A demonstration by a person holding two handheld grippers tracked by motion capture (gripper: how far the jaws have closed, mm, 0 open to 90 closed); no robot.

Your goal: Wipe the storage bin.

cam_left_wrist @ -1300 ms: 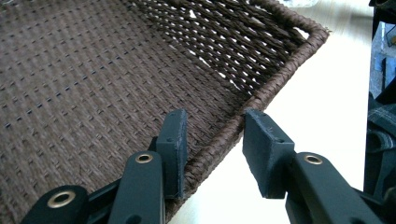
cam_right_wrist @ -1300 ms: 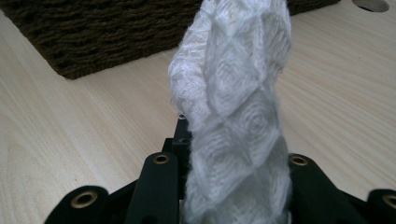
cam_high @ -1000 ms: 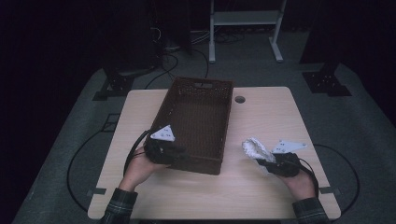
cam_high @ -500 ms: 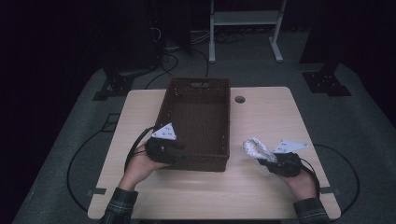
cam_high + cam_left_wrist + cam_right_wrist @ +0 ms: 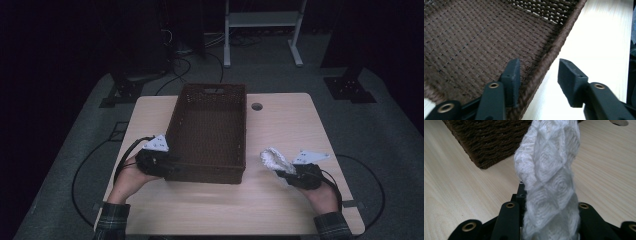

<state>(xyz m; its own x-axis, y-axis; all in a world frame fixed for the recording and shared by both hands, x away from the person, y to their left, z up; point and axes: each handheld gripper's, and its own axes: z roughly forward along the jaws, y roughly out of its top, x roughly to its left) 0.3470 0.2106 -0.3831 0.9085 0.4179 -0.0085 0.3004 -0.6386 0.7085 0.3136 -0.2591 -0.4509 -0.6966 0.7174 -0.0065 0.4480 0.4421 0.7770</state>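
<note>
A brown woven basket (image 5: 210, 130) stands in the middle of the pale wooden table (image 5: 280, 125), with nothing in it. My left gripper (image 5: 165, 162) is at its near left corner. In the left gripper view the left gripper (image 5: 539, 62) straddles the basket (image 5: 474, 37) rim, one jaw inside and one over the table (image 5: 599, 37). These jaws have just been opening and do not press on the rim. My right gripper (image 5: 282, 172) is shut on a white quilted cloth (image 5: 272, 159) to the right of the basket. The cloth (image 5: 549, 170) rises bunched from the right gripper (image 5: 549, 195).
A round cable hole (image 5: 257, 106) sits in the table behind the basket's right side. The basket's corner (image 5: 491, 137) lies ahead and left of the cloth. A white metal stand (image 5: 262, 20) and cables are on the floor beyond the table.
The basket's near end has shifted slightly to the right. The left gripper has opened off the basket's wall and drawn back a little to the left. The right hand has kept still.
</note>
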